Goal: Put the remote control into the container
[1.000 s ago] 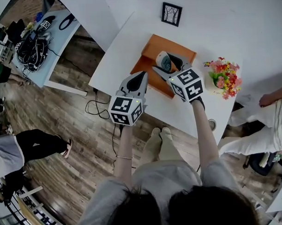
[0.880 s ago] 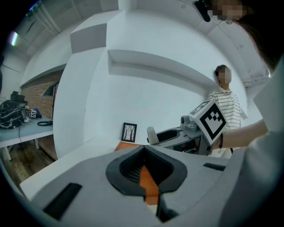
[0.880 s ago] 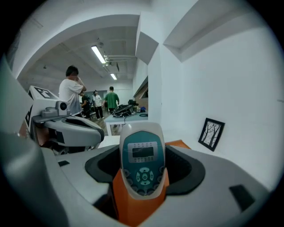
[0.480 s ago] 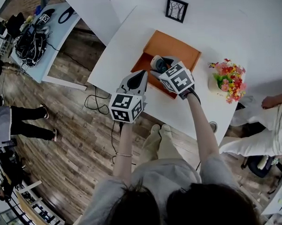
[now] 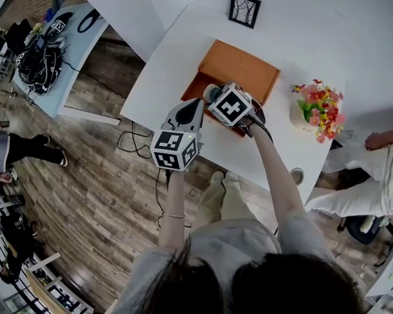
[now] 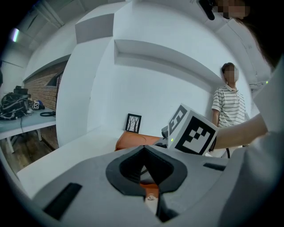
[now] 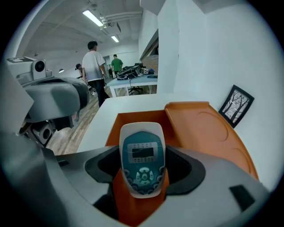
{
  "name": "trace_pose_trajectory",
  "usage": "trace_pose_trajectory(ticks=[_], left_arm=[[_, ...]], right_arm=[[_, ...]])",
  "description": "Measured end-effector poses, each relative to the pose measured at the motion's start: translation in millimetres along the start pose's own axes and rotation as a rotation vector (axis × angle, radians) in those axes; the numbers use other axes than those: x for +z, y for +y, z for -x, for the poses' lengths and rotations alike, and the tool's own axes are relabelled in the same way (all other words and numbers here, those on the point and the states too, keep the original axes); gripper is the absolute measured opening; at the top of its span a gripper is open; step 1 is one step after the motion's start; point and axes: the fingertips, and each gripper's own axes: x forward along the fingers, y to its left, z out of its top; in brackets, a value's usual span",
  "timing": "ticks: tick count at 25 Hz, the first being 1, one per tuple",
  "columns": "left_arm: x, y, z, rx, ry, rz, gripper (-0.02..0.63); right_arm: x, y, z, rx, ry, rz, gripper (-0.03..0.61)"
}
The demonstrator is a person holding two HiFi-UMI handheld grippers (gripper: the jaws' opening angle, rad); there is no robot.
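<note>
A white remote control (image 7: 142, 150) with a teal face lies lengthwise between the jaws of my right gripper (image 7: 143, 167), which is shut on it. Its tip hangs over the open orange container (image 7: 138, 117); the container's lid (image 7: 208, 133) lies folded out to the right. In the head view the right gripper (image 5: 217, 97) holds the remote (image 5: 211, 91) over the container's near-left part (image 5: 195, 86). My left gripper (image 5: 196, 107) hovers just left of it, above the white table (image 5: 167, 64), jaws shut with nothing in them. In the left gripper view its jaws (image 6: 144, 148) meet in front of the container (image 6: 133, 142).
A pot of flowers (image 5: 316, 110) stands right of the container and a framed picture (image 5: 244, 6) behind it. A person (image 5: 371, 173) sits at the table's right end. The table's near edge lies just below the grippers. A second table with cables (image 5: 41, 52) stands far left.
My right gripper has carried the remote leftward and nearer, from over the lid to over the open part of the container. The left gripper has stayed in place.
</note>
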Motion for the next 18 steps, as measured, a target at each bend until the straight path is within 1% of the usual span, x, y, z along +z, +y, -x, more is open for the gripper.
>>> trace_pose_trajectory(ticks=[5, 11, 13, 16, 18], left_arm=[[0.1, 1.4, 1.6, 0.001, 0.0, 0.001, 0.003], [-1.5, 3.1, 3.4, 0.005, 0.004, 0.003, 0.003], [-1.9, 3.2, 2.6, 0.006, 0.005, 0.002, 0.003], [-1.0, 4.3, 2.8, 0.009, 0.005, 0.002, 0.003], [-0.9, 5.1, 3.0, 0.012, 0.004, 0.002, 0.003]], right_arm=[[-14.9, 1.7, -10.8, -0.015, 0.072, -0.018, 0.284], [-21.2, 2.2, -16.5, -0.01, 0.104, -0.033, 0.284], [-28.4, 1.8, -18.6, -0.009, 0.132, -0.053, 0.284], [-30.0, 1.4, -21.0, -0.012, 0.134, -0.069, 0.284], [-38.7, 1.5, -22.4, -0.016, 0.164, -0.091, 0.284]])
